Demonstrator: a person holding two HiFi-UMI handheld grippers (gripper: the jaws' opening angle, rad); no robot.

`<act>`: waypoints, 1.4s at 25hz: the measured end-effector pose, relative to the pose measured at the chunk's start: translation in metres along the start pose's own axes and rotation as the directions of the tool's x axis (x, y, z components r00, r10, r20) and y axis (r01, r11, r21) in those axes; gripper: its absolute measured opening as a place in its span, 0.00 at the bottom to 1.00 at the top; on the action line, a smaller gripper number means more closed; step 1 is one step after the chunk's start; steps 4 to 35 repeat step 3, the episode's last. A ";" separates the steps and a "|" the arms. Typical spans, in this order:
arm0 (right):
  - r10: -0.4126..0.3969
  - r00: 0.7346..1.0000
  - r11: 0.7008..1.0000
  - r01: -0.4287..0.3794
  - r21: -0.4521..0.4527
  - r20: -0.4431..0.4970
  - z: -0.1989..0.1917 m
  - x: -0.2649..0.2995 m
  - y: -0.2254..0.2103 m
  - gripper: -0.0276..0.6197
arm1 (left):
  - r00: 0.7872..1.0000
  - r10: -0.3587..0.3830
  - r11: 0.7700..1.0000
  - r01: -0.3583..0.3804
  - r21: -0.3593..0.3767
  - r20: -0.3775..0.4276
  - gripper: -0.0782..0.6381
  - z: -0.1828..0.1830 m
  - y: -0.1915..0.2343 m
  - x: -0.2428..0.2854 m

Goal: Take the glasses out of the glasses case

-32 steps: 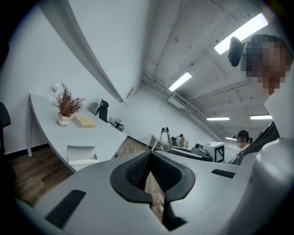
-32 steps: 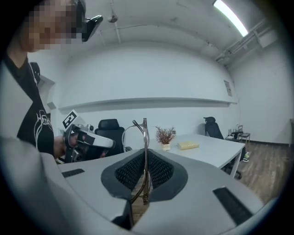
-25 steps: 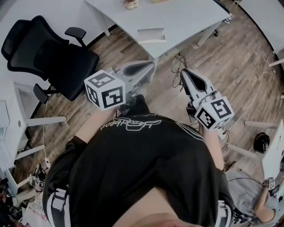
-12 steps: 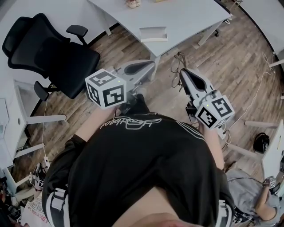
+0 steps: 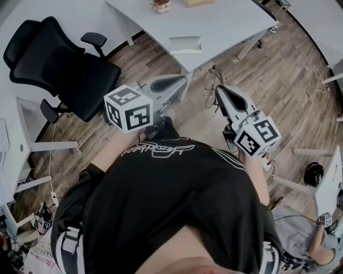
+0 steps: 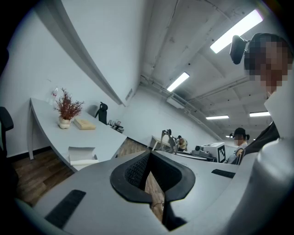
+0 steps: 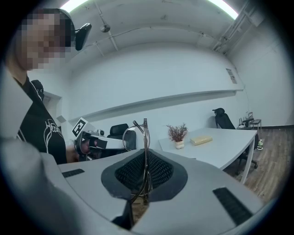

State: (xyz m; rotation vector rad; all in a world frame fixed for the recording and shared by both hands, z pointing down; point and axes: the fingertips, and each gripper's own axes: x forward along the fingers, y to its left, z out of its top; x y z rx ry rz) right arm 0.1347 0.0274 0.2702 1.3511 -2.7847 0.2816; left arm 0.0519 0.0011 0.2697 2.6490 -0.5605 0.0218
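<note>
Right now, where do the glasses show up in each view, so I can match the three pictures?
Head view: the glasses sit upper centre, at the tip of the right gripper, over the wood floor.
Left gripper view: small, just right of centre, in the distance.
Right gripper view: centre, upright, clamped in that gripper.
Shared landmark: the potted dried plant on the white desk.

The right tool (image 7: 145,159) hides the lower part of the glasses (image 7: 145,129).
</note>
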 end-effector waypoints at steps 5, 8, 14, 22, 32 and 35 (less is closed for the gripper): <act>-0.002 1.000 1.000 0.002 -0.002 0.000 0.001 0.001 0.001 0.07 | 1.000 -0.006 1.000 0.006 0.000 -0.004 0.12 0.000 0.000 0.001; -0.002 1.000 1.000 0.002 -0.002 0.000 0.001 0.001 0.001 0.07 | 1.000 -0.006 1.000 0.006 0.000 -0.004 0.12 0.000 0.000 0.001; -0.002 1.000 1.000 0.002 -0.002 0.000 0.001 0.001 0.001 0.07 | 1.000 -0.006 1.000 0.006 0.000 -0.004 0.12 0.000 0.000 0.001; -0.002 1.000 1.000 0.002 -0.002 0.000 0.001 0.001 0.001 0.07 | 1.000 -0.006 1.000 0.006 0.000 -0.004 0.12 0.000 0.000 0.001; -0.002 1.000 1.000 0.002 -0.002 0.000 0.001 0.001 0.001 0.07 | 1.000 -0.006 1.000 0.006 0.000 -0.004 0.12 0.000 0.000 0.001; -0.002 1.000 1.000 0.002 -0.002 0.000 0.001 0.001 0.001 0.07 | 1.000 -0.006 1.000 0.006 0.000 -0.004 0.12 0.000 0.000 0.001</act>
